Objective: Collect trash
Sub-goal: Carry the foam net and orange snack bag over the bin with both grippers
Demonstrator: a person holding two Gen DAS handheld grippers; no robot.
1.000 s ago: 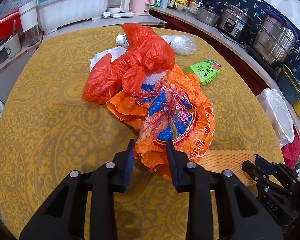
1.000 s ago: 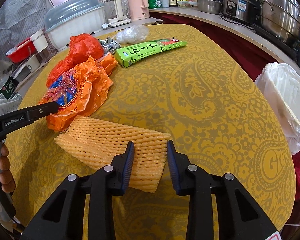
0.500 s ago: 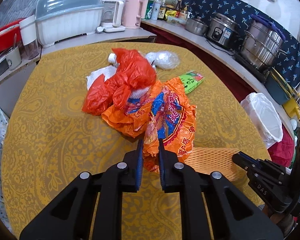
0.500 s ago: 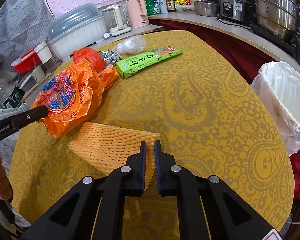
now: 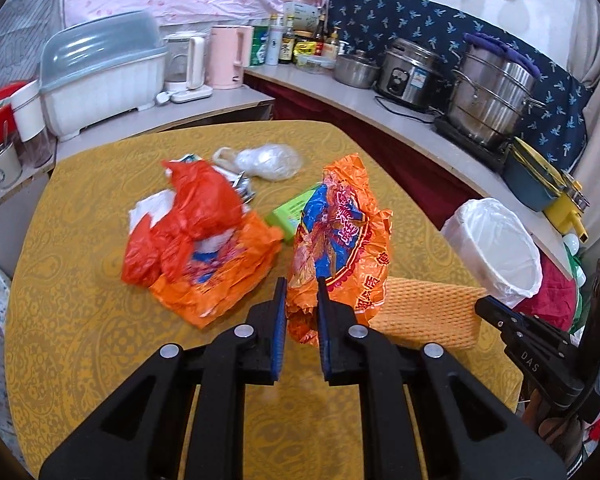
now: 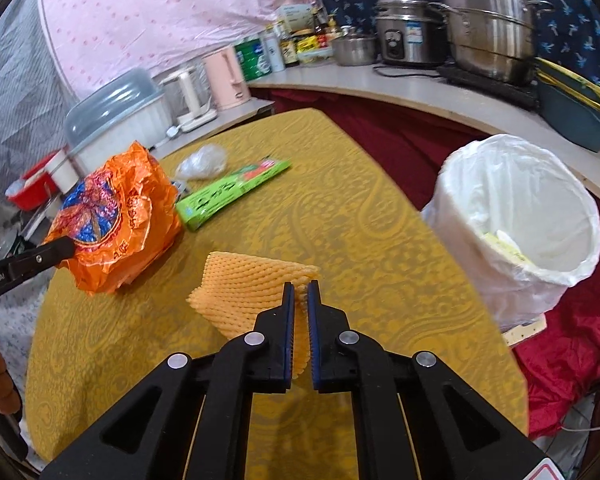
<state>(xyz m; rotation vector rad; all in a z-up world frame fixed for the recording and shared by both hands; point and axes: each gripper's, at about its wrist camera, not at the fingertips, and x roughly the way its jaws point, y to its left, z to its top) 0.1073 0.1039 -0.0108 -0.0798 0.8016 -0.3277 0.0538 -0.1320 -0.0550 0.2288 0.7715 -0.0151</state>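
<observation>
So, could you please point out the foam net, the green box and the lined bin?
foam net (image 6: pixel 244 292): right wrist view, mesh middle.
green box (image 6: pixel 228 194): right wrist view, top face.
lined bin (image 6: pixel 496 288): right wrist view, outer wall.

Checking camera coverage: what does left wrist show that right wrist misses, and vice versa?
Left wrist only: red plastic bag lying on a second orange wrapper, and the left claw shut on the printed orange bag.

Right wrist only: inside of the white-lined trash bin, with scraps in it, and the right claw shut on the orange foam net.

Both: yellow table, green box, clear crumpled plastic, bin, foam net, orange bag.
</observation>
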